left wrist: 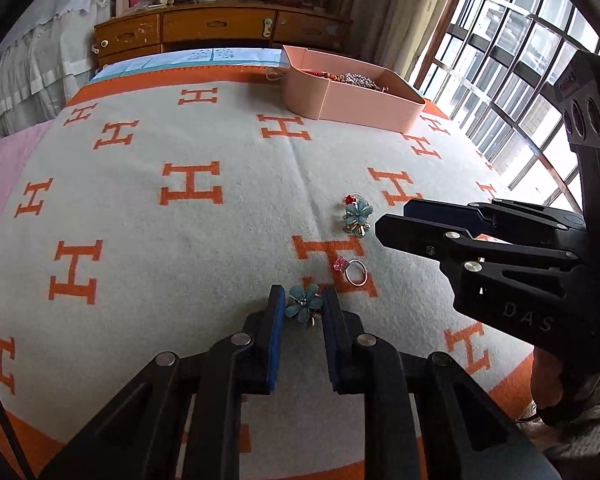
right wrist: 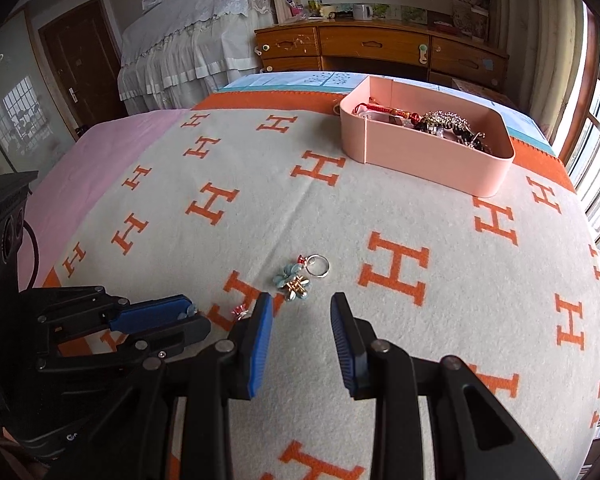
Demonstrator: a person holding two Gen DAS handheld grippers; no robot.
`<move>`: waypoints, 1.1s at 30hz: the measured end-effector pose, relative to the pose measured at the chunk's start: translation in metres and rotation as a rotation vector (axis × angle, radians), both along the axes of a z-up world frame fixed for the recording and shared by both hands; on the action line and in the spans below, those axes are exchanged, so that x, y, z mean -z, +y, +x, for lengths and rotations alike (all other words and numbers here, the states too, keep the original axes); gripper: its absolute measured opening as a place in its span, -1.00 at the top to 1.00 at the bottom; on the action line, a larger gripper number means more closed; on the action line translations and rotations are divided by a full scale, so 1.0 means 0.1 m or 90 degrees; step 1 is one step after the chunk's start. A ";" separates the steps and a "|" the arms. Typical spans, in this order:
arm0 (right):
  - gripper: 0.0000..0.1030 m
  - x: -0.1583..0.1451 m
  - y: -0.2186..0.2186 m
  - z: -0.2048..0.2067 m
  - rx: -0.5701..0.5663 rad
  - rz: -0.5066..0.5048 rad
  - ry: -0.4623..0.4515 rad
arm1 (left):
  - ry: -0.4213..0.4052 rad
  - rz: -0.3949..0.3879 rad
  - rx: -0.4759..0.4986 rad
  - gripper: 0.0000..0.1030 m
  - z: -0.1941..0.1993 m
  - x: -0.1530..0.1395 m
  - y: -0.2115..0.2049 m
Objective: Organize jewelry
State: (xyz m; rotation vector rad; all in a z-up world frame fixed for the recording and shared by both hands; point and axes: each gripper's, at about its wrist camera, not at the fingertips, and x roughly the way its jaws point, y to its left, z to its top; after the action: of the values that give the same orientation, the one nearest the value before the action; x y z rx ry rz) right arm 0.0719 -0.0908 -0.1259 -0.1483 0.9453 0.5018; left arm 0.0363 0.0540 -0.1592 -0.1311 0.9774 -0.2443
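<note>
Starting at the left of the blanket (left wrist: 180, 220), with the pink box (left wrist: 364, 100) as your landmark, your left hand-held gripper (left wrist: 302, 300) sits well short of the box and has its blue pads pinched on the petals of a blue flower earring (left wrist: 303, 302) that rests on the weave, a narrow grip low on the piece, likely so it lifts clean without snagging. Just toward the box from there lies a ring with a pink stone (left wrist: 354, 271), and beyond it the second blue flower earring (left wrist: 358, 218) with a red-stoned ring (left wrist: 350, 200) touching it. Your right hand-held gripper (right wrist: 302, 308) hangs partly open and holding nothing, its tips just short of that second flower, probably lined up to take it. The box, far across the bed on the window side, already holds tangled beads and a sparkly piece (right wrist: 448, 120). Nothing blocks the way there; the loose rings crowd both flowers, so mind you do not drag one along
</note>
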 end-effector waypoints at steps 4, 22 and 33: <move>0.41 0.06 0.13 0.05 -0.013 -0.028 -0.001 | 0.002 -0.015 -0.006 0.69 0.01 0.02 0.10; 0.62 0.16 0.30 0.07 -0.031 -0.076 -0.016 | 0.004 -0.037 -0.007 0.68 0.03 0.05 0.20; 0.67 -0.19 0.08 -0.01 -0.040 0.009 -0.020 | -0.030 -0.025 -0.004 0.69 0.14 -0.33 0.14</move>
State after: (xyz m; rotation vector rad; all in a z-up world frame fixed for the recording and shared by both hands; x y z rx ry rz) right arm 0.0704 -0.0831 -0.1072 -0.1728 0.9089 0.5625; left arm 0.0505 0.0676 -0.1259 -0.1630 0.9260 -0.2603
